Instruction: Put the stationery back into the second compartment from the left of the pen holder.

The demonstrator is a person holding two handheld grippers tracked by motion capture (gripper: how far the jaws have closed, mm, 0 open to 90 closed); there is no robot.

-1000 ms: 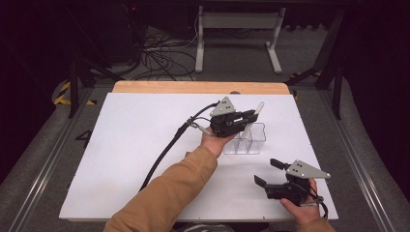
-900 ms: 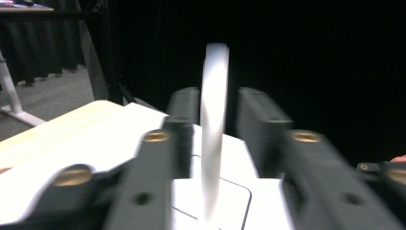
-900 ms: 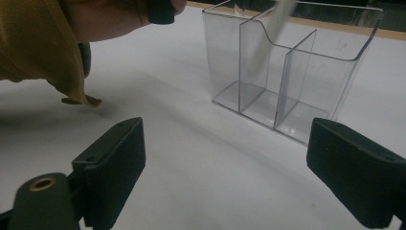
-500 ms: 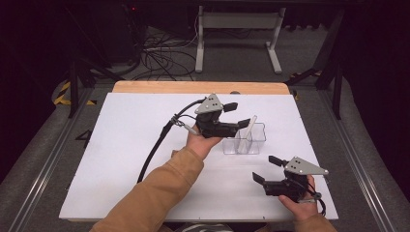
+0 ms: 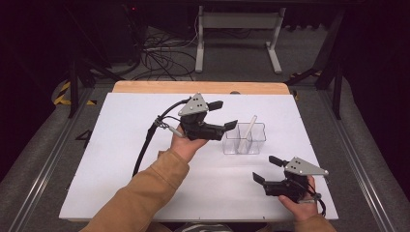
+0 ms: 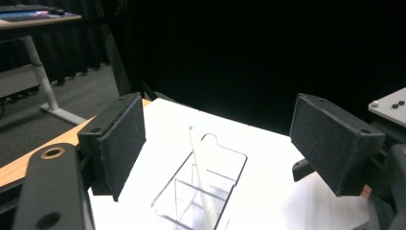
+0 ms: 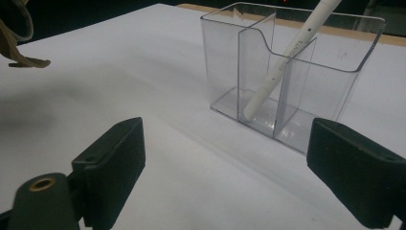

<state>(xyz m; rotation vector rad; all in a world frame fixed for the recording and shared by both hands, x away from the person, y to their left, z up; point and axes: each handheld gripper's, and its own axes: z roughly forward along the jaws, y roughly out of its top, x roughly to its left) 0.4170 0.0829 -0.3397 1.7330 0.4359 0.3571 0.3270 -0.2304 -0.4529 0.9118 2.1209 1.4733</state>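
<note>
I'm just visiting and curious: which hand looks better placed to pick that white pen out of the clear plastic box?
Probably the left gripper: it hovers open right beside the clear divided plastic box, facing the leaning white pen. The right gripper sits nearer the table's front edge.

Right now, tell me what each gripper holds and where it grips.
Nothing: the left gripper and right gripper are open; the white pen leans in the clear organizer.

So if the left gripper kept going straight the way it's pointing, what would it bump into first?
Most likely the clear plastic divided holder, or the white pen leaning in it. The left gripper points at both with its jaws wide open. The pen's top sticks up highest, so it may touch first, though depth is hard to judge.
</note>
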